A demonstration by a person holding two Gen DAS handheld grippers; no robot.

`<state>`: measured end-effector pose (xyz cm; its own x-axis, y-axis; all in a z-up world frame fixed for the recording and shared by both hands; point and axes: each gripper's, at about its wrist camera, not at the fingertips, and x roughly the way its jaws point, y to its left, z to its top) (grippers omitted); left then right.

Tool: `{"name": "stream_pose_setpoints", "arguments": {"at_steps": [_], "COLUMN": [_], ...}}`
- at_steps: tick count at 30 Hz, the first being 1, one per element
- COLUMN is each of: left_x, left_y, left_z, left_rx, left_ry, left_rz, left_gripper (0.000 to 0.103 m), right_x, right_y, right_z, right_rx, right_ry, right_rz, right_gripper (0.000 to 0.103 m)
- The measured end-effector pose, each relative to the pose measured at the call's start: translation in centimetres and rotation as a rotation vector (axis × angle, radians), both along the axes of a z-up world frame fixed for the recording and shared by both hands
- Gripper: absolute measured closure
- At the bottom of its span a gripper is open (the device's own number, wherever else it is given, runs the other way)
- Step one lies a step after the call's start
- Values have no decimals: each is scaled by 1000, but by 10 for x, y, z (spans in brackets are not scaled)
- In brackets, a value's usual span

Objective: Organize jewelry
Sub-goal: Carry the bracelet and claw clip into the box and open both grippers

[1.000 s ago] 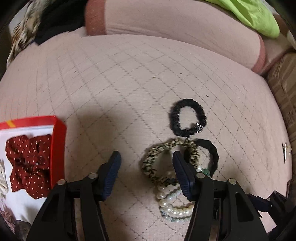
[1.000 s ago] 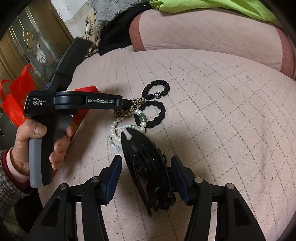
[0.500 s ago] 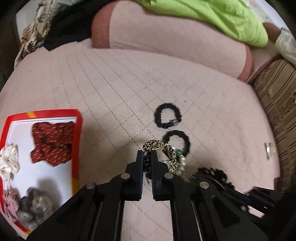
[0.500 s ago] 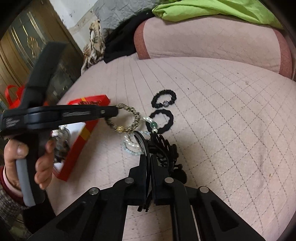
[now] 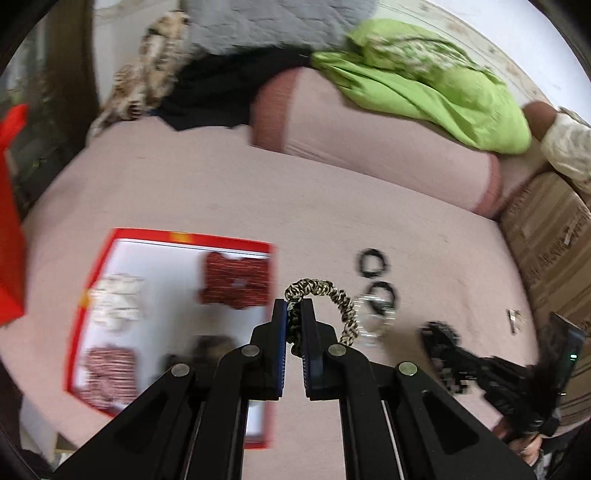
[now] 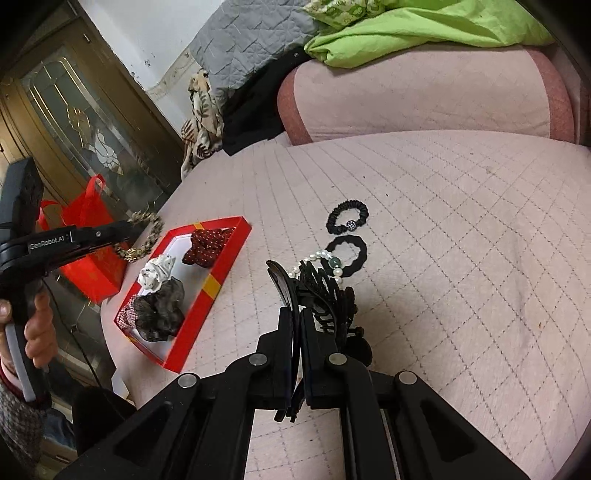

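My left gripper (image 5: 294, 310) is shut on a leopard-print hair tie (image 5: 332, 295) and holds it in the air beside the red box (image 5: 110, 251); the tie also shows in the right wrist view (image 6: 146, 240). My right gripper (image 6: 297, 317) is shut on a black hair claw (image 6: 317, 291), lifted above the pink quilt. The red box (image 6: 218, 280) holds a dark red dotted scrunchie (image 6: 207, 245), a white one (image 6: 157, 273) and a dark grey one (image 6: 159, 314). Two black hair ties (image 6: 347, 221) (image 6: 351, 254) and a pearl bracelet (image 6: 321, 256) lie on the quilt.
A red gift bag (image 6: 92, 243) stands left of the bed near a wooden glass door (image 6: 74, 122). A pink bolster (image 6: 424, 99) with green (image 6: 424, 33) and black cloth lies at the back. A brown striped cushion (image 5: 546, 243) is on the right.
Both grippers closed on their items and lifted them. The left one has carried the leopard hair tie left towards the red box; the right one has raised the black claw off the quilt.
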<state>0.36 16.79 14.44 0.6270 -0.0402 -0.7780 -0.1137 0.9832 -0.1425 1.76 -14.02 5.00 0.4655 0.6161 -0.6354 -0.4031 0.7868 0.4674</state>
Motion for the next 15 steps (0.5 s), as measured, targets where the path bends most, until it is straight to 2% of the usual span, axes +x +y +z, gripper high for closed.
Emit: {"name": "stream_pose_setpoints", "arguments": {"at_steps": [2, 7, 11, 15], "left_x": [-4, 0, 12, 30], "left_y": [25, 87, 118, 153], "left_z": [2, -9, -30, -60], "left_rx": [13, -41, -58, -135], "left_ry": [-5, -14, -20, -19], "left_rz": [50, 175, 237, 293], "left_gripper": [96, 96, 96, 96], "right_x": [-5, -16, -9, 7], "right_y": [7, 43, 84, 140], "right_z": [6, 22, 26, 24], "right_rx": [-1, -22, -18, -71], "right_ry": [-13, -47, -22, -7], "right_rz": [3, 59, 113, 174], "right_gripper": [98, 98, 98, 98]}}
